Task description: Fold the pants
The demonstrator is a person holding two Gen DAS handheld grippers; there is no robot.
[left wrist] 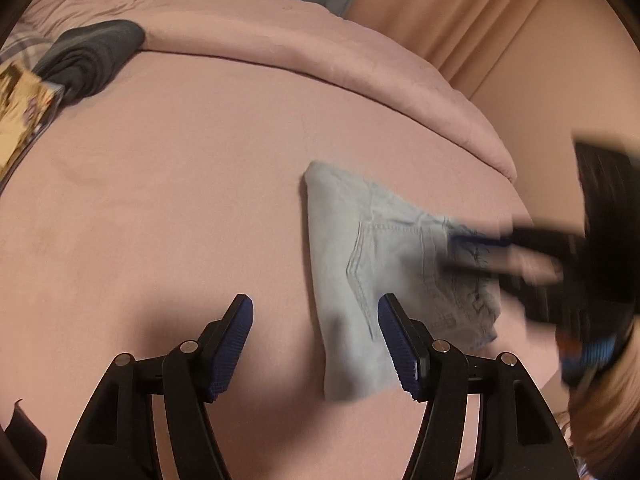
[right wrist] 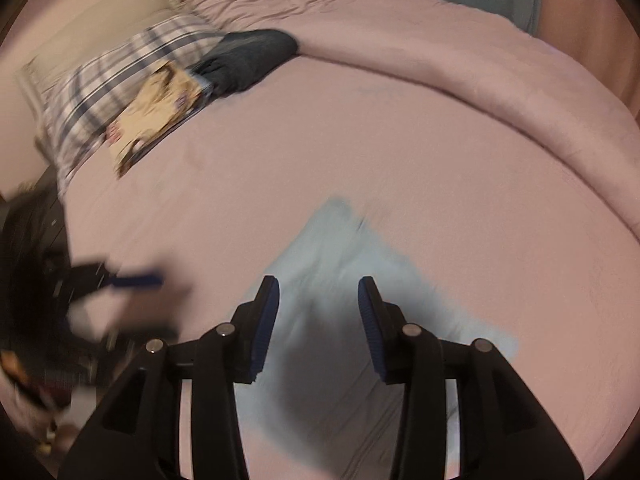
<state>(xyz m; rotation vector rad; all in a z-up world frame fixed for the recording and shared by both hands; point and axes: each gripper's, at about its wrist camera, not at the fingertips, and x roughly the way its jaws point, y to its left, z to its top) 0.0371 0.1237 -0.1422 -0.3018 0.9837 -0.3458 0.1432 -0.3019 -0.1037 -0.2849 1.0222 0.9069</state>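
The light blue denim pants (left wrist: 360,256) lie folded into a small bundle on the pink bed sheet (left wrist: 180,200), back pocket seam up. My left gripper (left wrist: 316,316) hovers open over the bundle's left edge; its right finger overlaps the cloth and nothing is pinched. In the right wrist view the pants (right wrist: 340,248) are blurred beneath my right gripper (right wrist: 318,292), which is open above them and casts a dark shadow on the fabric. The right gripper (left wrist: 460,254) is also a blurred shape over the bundle's right side in the left wrist view. The left gripper (right wrist: 160,292) is a smear at the left of the right wrist view.
A dark grey folded garment (right wrist: 248,58) lies at the far side of the bed, next to a printed magazine (right wrist: 160,112) and a plaid pillow (right wrist: 120,64). A rolled pink duvet (left wrist: 320,48) runs along the back. Pink curtains (left wrist: 480,20) hang beyond.
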